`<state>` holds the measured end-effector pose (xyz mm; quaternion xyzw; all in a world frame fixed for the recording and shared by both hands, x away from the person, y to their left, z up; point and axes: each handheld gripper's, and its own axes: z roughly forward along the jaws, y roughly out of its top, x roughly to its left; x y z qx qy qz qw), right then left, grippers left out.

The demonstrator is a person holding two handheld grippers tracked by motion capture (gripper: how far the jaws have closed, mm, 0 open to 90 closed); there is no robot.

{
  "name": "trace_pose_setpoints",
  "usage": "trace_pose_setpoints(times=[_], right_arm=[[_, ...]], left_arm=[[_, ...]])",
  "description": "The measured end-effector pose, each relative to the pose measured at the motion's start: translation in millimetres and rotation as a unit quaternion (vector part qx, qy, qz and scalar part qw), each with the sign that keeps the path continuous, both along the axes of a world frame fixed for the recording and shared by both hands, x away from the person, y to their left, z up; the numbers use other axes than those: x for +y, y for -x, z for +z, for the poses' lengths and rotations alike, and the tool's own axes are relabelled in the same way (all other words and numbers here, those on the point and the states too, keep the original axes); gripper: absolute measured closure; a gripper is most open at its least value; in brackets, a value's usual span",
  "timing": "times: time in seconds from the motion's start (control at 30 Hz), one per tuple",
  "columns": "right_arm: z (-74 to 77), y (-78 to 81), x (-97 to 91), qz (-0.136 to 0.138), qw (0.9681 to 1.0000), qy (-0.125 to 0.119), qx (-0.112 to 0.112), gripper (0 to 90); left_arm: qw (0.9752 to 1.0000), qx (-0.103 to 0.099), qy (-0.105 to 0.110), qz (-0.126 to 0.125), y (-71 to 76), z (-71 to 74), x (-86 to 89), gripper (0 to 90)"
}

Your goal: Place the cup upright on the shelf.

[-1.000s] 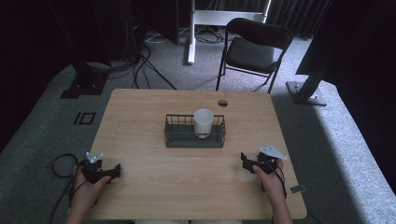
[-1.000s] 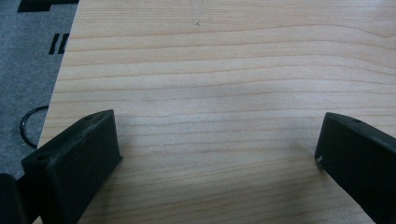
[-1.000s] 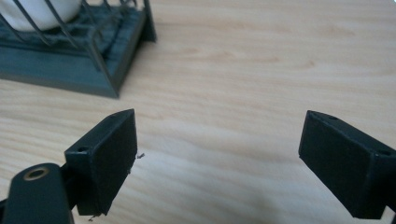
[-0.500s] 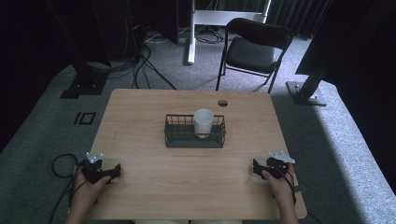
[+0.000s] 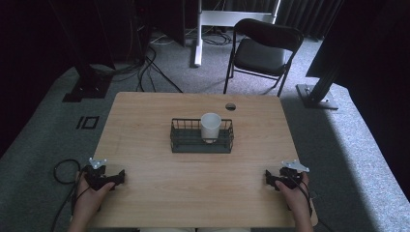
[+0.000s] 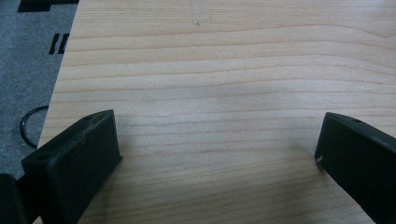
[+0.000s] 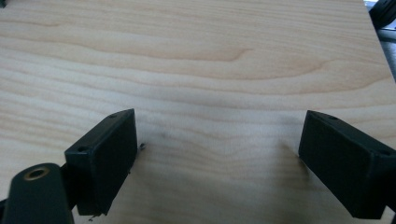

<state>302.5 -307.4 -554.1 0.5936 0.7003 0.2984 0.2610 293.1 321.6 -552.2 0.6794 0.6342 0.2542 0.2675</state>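
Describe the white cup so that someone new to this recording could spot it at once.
Find the wooden table and the black wire basket at its middle. The white cup stands upright inside the basket, toward its right end. It is the table's one white thing, far from both grippers.

Dim, soft high view; daylight from right, dark surroundings.

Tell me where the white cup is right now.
In the high view the white cup stands upright inside the black wire basket, toward its right half, at the middle of the wooden table, far from both grippers.
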Motion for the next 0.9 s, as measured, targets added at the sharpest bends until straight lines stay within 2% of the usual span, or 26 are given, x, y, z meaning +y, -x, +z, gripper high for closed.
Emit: trace_pose_setpoints(times=[0.1,0.3,0.9], right_arm=[[-0.2,3.5,-2.3,0.011,0.9999,-0.01,0.004,12.8],[-0.5,8.6,-4.0,0.033,0.9994,-0.01,0.004,12.3],[-0.6,8.8,-3.6,0.039,0.9992,-0.011,0.005,11.5]], left_arm=[[1.0,0.0,0.0,0.0,0.0,0.0,0.0,0.1],[1.0,0.0,0.0,0.0,0.0,0.0,0.0,0.1],[1.0,0.0,0.0,0.0,0.0,0.0,0.0,0.1]])
